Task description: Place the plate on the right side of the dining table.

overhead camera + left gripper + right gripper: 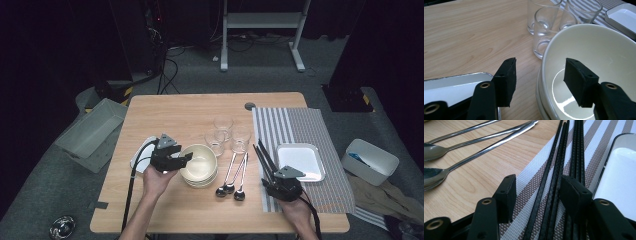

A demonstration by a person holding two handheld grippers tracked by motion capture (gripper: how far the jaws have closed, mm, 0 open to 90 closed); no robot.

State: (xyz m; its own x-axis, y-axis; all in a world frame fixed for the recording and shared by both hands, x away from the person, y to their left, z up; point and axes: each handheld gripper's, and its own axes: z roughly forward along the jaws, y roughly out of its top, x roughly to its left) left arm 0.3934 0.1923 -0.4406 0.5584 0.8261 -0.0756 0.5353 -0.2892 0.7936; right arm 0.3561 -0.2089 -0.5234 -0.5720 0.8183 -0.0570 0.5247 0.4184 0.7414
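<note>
High view: the left gripper (186,159) sits at the near-left rim of the bowl (200,162), the top one of a small stack on the table (165,112). By my reading the step in hand is taking hold of that bowl by its rim. The right gripper (272,187) rests well right of the bowl, on the striped mat (300,125) at the near ends of the chopsticks (264,157). Three spoons (232,175) lie just right of the bowl, three glasses (225,132) just behind it, a white tray (300,161) farther right on the mat.

Left gripper view: the fingers (507,80) straddle the rim, one outside, one inside the bowl (599,50); they stand apart and do not press the wall yet. The next move calls for closing on the rim, then lifting straight up so the bowls beneath stay put. The nearest glass (549,30) is close behind; bare table lies to the left, beside a second tray (451,87).

Right gripper view: the fingers (506,195) stand open around some of the chopsticks (554,182), not pinching them. The tray's edge (606,165) crowds one side.
</note>
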